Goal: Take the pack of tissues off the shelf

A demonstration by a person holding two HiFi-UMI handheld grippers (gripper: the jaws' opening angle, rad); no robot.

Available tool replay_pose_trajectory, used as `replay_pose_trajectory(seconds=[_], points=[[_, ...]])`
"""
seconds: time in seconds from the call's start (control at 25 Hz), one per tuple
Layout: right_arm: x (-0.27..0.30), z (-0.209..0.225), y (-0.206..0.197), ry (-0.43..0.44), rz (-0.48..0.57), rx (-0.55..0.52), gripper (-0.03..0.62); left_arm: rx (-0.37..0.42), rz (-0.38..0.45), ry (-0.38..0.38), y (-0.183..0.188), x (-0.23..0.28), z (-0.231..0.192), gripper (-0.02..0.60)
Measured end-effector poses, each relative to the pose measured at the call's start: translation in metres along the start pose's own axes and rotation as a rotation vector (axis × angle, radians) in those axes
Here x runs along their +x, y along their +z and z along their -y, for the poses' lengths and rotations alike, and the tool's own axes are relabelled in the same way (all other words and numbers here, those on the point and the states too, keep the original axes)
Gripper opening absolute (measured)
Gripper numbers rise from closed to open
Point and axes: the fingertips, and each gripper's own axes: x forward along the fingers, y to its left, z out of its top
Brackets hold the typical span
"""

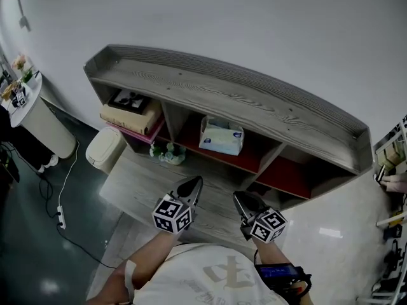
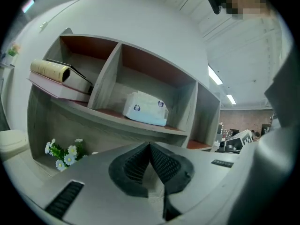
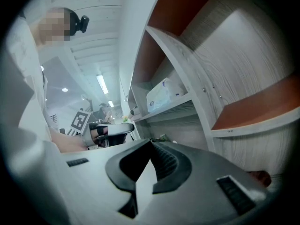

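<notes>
The pack of tissues [image 1: 220, 136], white with pale blue print, lies in the shelf's middle compartment on a red-brown board. In the left gripper view the pack of tissues [image 2: 145, 108] sits straight ahead, some way off. My left gripper [image 1: 195, 184] is shut and empty, hanging in front of the shelf below that compartment; its tips meet in its own view [image 2: 150, 145]. My right gripper [image 1: 240, 199] is beside it, also shut and empty [image 3: 151, 142]. From the right gripper view the pack of tissues [image 3: 163, 94] shows off to the left, past a shelf divider.
A wooden shelf [image 1: 229, 94] stands against a white wall. Stacked books [image 1: 131, 114] fill the left compartment, and small white flowers [image 1: 168, 152] sit on the lower ledge. A pale bin [image 1: 105, 149] stands at the shelf's left end. The right compartment [image 1: 289, 176] holds nothing.
</notes>
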Motion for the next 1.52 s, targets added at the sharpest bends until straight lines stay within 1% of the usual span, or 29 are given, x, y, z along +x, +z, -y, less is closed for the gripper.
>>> replay_pose_trajectory(seconds=[0.08,0.12,0.16,0.28,0.32,0.4,0.48,0.68,0.88,1.12,1.16,1.2,1.32,1.4,1.48,1.52], points=[[0.004,0.002,-0.001,0.004,-0.007,0.001,0.005,0.004,-0.001,0.01,0.005,0.007,-0.007,0.014],[0.006,0.002,-0.002,0.006,-0.01,0.003,0.005,0.006,-0.001,0.012,0.008,0.01,-0.01,0.054],[0.008,0.003,-0.003,0.007,-0.014,0.006,0.005,0.008,0.001,0.012,0.012,0.013,-0.012,0.078],[0.015,0.006,-0.007,0.009,-0.023,0.013,0.005,0.026,0.018,0.01,0.026,0.021,-0.018,0.086],[0.017,0.007,-0.009,0.009,-0.026,0.013,0.005,0.034,0.027,0.008,0.033,0.023,-0.018,0.124],[0.019,0.009,-0.012,0.007,-0.032,0.017,0.005,0.05,0.05,0.01,0.047,0.026,-0.021,0.137],[0.021,0.012,-0.015,0.003,-0.036,0.025,0.005,0.062,0.068,0.016,0.059,0.029,-0.025,0.172],[0.025,0.018,-0.024,0.001,-0.052,0.046,0.005,0.078,0.059,0.018,0.077,0.046,-0.036,0.172],[0.033,0.018,-0.031,0.01,-0.062,0.061,0.005,0.085,0.069,0.019,0.094,0.06,-0.044,0.172],[0.035,0.023,-0.04,0.005,-0.077,0.08,0.005,0.09,0.055,0.01,0.103,0.074,-0.046,0.172],[0.035,0.024,-0.041,0.005,-0.079,0.08,0.005,0.091,0.051,0.009,0.103,0.076,-0.046,0.164],[0.035,0.024,-0.041,0.005,-0.079,0.082,0.005,0.093,0.046,0.009,0.102,0.077,-0.046,0.138],[0.035,0.026,-0.042,0.002,-0.078,0.084,0.005,0.093,0.033,0.009,0.099,0.081,-0.045,0.133],[0.035,0.027,-0.042,0.001,-0.077,0.087,0.005,0.092,0.03,0.014,0.098,0.082,-0.046,0.107],[0.034,0.027,-0.043,-0.001,-0.076,0.09,0.005,0.096,0.031,0.017,0.098,0.081,-0.045,0.103],[0.034,0.027,-0.043,-0.001,-0.075,0.09,0.005,0.099,0.032,0.017,0.098,0.081,-0.045,0.087]])
